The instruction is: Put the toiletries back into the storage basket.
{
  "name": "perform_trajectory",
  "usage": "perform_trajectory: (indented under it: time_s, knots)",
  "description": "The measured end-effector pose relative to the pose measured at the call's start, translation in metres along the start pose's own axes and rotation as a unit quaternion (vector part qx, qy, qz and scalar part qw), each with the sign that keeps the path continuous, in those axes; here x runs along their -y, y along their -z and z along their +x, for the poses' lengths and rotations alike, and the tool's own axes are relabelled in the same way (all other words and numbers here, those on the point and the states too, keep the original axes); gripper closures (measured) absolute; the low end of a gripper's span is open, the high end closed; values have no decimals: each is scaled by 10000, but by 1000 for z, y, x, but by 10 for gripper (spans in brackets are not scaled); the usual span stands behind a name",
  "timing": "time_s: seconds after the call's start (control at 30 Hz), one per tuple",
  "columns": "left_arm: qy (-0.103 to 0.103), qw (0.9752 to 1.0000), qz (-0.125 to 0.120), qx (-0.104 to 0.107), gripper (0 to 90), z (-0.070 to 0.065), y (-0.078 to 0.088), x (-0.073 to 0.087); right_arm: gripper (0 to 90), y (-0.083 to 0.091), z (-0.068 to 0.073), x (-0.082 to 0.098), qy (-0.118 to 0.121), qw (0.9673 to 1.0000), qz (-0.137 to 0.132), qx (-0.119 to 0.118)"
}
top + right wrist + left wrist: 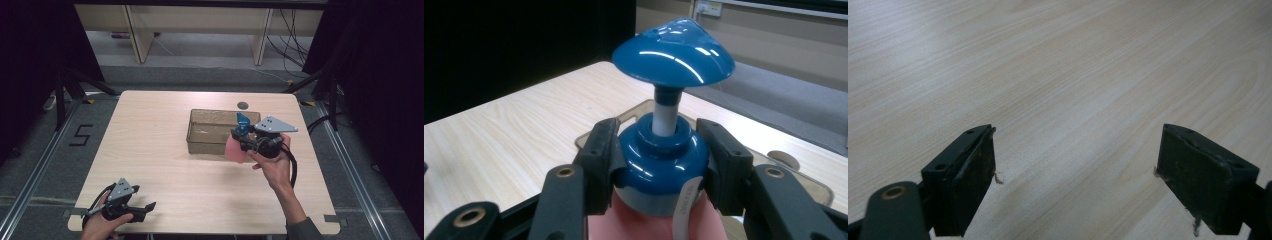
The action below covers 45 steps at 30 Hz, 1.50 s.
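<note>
Right gripper view shows the right gripper [664, 170] clamped on the pump bottle's [659, 180] glossy, probably slippery blue collar, beside the bin [200, 131]; left gripper [1078, 175] gapes empty.

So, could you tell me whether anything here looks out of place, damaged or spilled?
Nothing looks spilled or broken. The pump bottle, pink with a blue pump head, sits clamped in the right hand-held gripper near the clear bin. The only blemish is a few frayed fibres on the pads of the open left hand-held gripper.
</note>
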<state>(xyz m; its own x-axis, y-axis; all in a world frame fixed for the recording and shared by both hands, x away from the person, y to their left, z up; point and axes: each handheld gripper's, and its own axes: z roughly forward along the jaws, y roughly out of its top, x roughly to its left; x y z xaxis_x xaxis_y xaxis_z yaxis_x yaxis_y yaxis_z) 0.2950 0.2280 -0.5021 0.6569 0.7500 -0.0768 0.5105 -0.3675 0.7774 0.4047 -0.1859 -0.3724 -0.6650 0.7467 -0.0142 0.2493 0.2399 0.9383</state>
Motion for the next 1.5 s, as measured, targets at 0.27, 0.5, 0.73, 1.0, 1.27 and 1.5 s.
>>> perform_trajectory:
  time_s: [0.27,0.5,0.73,1.0,1.27,1.5]
  knots:
    - [-1,10000,2,2,151,0,0,0,535,-5,-12,-5,-18,9999,-4,125]
    - [8,10000,-7,-2,151,0,0,0,535,-8,-21,-9,-144,9996,9,263]
    - [-72,10000,68,2,151,1,1,0,535,-12,-30,-14,-206,9993,-46,305]
    - [-92,9999,58,-2,151,0,-1,0,535,-17,-44,-18,-265,9987,-63,434]
    - [-93,9999,41,4,151,0,0,0,535,-23,-54,-17,-378,9972,-3,641]
    - [-70,10000,57,1,151,0,0,0,535,-29,-59,-15,-422,9970,68,648]
